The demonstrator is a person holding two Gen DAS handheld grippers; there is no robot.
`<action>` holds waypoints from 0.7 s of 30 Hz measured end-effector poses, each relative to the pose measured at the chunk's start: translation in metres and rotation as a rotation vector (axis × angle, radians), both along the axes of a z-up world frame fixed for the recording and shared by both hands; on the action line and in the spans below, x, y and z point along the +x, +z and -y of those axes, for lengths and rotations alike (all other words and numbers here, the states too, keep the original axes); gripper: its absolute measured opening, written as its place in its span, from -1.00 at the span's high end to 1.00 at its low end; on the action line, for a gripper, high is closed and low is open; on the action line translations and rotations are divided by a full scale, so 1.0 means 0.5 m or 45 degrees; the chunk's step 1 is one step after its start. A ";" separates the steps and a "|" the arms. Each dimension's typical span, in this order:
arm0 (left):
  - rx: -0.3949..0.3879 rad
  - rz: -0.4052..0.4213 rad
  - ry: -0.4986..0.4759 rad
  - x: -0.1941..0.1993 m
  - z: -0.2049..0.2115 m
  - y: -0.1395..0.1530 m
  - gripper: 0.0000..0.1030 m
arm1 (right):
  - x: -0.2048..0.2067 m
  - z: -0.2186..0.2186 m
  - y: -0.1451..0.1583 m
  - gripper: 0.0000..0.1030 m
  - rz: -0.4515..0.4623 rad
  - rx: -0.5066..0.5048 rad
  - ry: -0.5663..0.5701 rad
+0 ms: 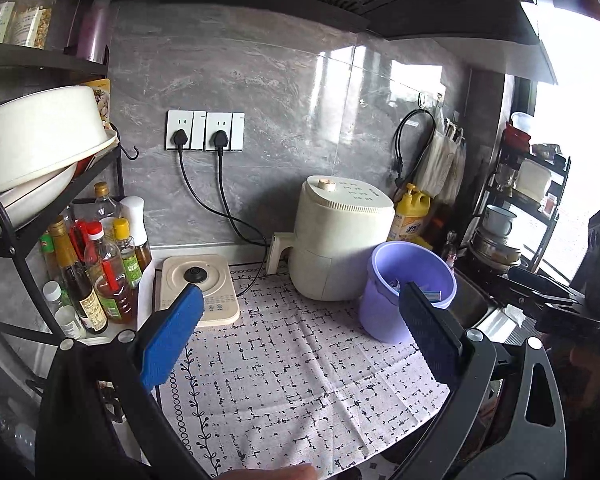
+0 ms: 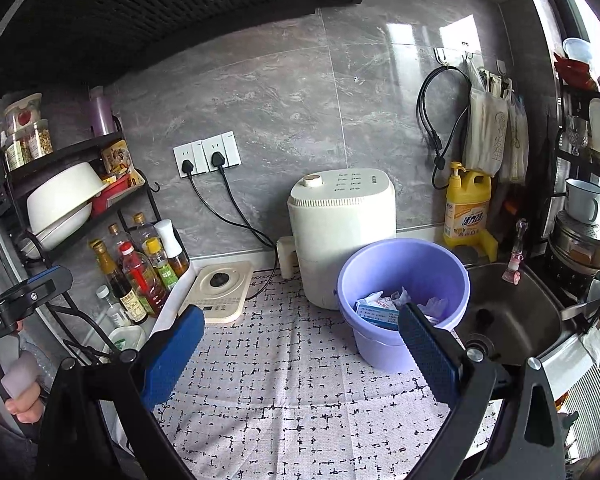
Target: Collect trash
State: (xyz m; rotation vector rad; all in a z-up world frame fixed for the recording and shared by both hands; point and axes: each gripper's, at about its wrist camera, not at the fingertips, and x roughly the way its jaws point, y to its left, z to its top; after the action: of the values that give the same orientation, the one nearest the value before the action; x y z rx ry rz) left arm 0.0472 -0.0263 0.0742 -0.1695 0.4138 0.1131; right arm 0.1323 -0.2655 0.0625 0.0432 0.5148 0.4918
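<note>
Over on the left, a black wire rack of glass oil and sauce bottles stands packed at the tabletop's edge, with a flat cream induction hob just beside it. The left gripper hovers over the white cloth with a black broken-line pattern, jaws spread wide, nothing held. The cloth looks bare, no loose scraps showing, so the collecting seems close to done. Centre now: a cream round-topped cooker with a knob sits at the wall, its cord trailing behind. The right gripper is likewise gaping and empty. Touching the cooker's front, the lilac plastic bucket holds the trash: a blue-and-white carton and crumpled white paper. Far right, a steel sink and a yellow detergent bottle. The bucket sits near the sink's edge, which may crowd any approach.
</note>
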 end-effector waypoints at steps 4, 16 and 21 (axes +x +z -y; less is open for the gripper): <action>0.015 0.056 0.038 -0.037 -0.006 0.016 -0.88 | -0.023 -0.013 0.012 -0.85 0.013 0.022 0.020; 0.012 0.096 0.082 -0.084 -0.011 0.032 -0.88 | -0.063 -0.018 0.022 -0.85 0.035 0.032 0.058; 0.017 0.120 0.081 -0.100 -0.004 0.043 -0.88 | -0.064 -0.014 0.019 -0.85 0.018 0.050 0.073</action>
State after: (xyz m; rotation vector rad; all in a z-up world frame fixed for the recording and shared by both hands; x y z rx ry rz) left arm -0.0029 -0.0241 0.0955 -0.1743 0.3137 0.1697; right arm 0.1005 -0.2587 0.0723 0.0624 0.4935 0.5578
